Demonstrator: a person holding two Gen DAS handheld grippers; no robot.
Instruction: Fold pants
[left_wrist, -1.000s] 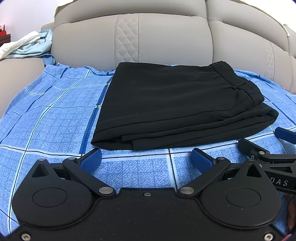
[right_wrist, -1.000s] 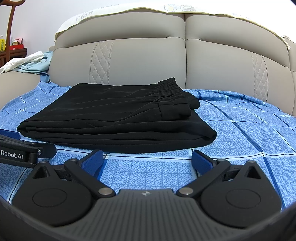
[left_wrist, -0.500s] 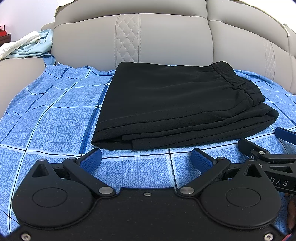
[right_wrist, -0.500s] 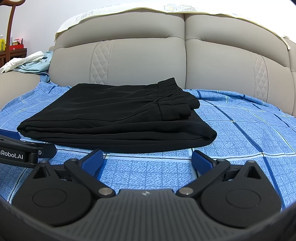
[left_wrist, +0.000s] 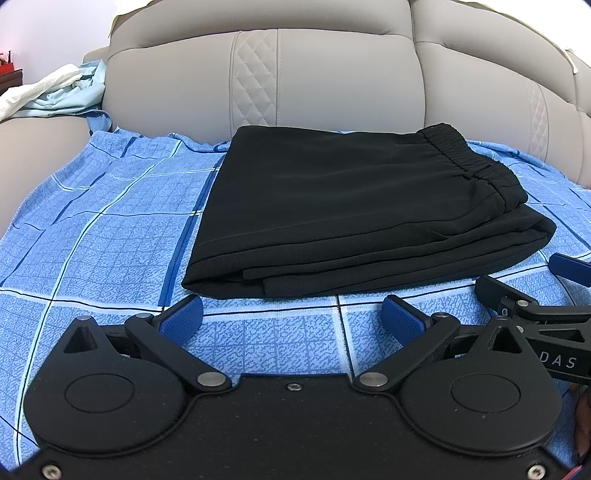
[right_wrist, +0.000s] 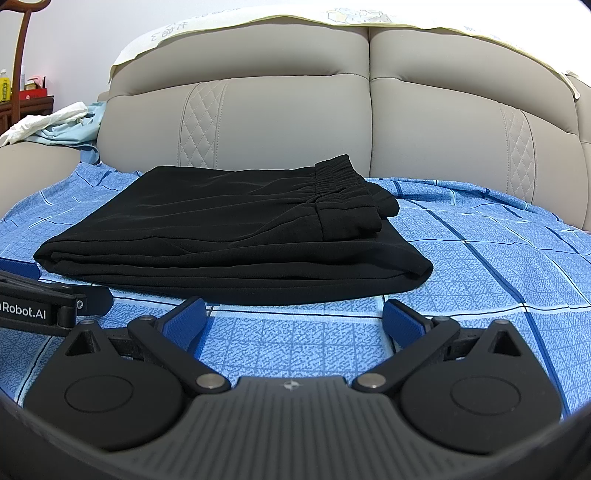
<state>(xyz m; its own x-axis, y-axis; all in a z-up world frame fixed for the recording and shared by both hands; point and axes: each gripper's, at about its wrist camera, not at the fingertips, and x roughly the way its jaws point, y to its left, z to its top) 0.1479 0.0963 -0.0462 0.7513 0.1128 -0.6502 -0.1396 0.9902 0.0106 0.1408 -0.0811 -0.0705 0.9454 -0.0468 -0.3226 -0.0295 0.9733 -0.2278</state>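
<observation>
The black pants lie folded in a flat stack on the blue checked sheet, elastic waistband on top at the right. They also show in the right wrist view. My left gripper is open and empty, just short of the stack's near edge. My right gripper is open and empty, also just in front of the stack. The right gripper's fingers show at the right edge of the left wrist view, and the left gripper's body shows at the left of the right wrist view.
A beige padded headboard rises behind the sheet. White and pale blue cloth lies bunched at the back left. A wooden stand with small items is at the far left.
</observation>
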